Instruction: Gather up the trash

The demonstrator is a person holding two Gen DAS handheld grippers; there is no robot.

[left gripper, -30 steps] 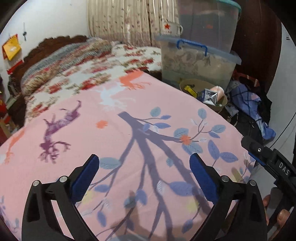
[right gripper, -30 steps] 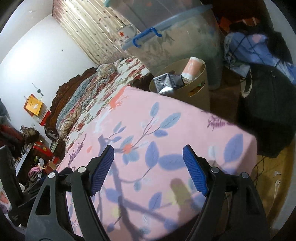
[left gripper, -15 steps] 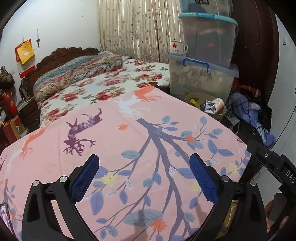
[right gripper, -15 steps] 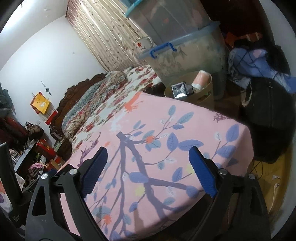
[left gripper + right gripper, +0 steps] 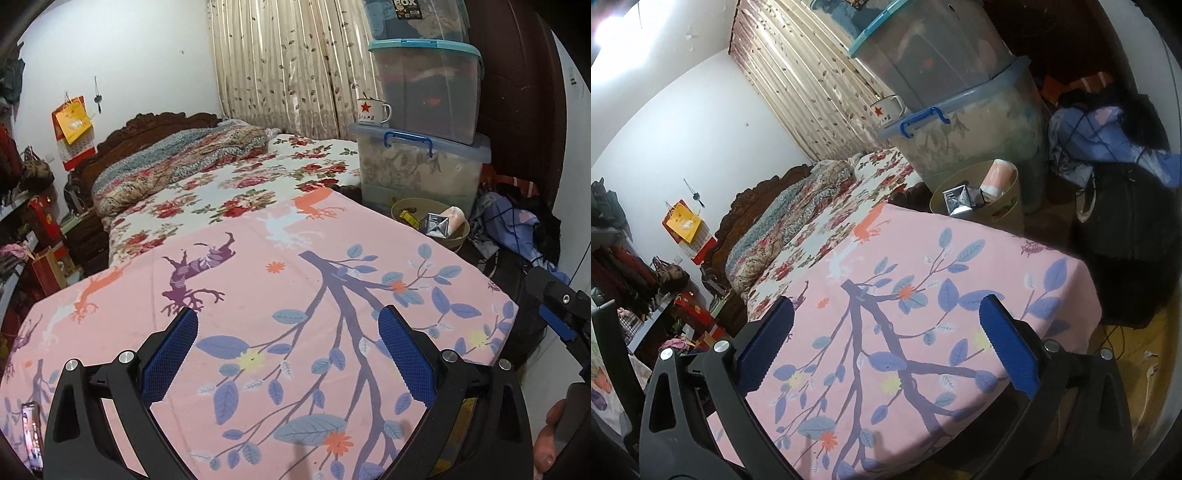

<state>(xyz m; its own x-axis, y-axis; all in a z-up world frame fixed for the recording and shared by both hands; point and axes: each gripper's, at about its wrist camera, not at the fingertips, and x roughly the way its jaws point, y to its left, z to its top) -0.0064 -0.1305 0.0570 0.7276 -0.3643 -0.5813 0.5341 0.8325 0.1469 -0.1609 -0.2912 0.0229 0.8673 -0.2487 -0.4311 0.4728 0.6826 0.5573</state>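
pink blanket (image 5: 295, 314) under both grippers: left gripper (image 5: 288, 354) spread, empty; right gripper (image 5: 886, 343) opening, empty; bin (image 5: 1001, 210) beyond holds trash.

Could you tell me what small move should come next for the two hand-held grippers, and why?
Probably a short pause to look round for more trash. The left hand-held gripper is open and empty, the right hand-held gripper is opening with nothing between its pads, and the pink cloth shows no litter. The bin behind it already holds a carton and a cup.
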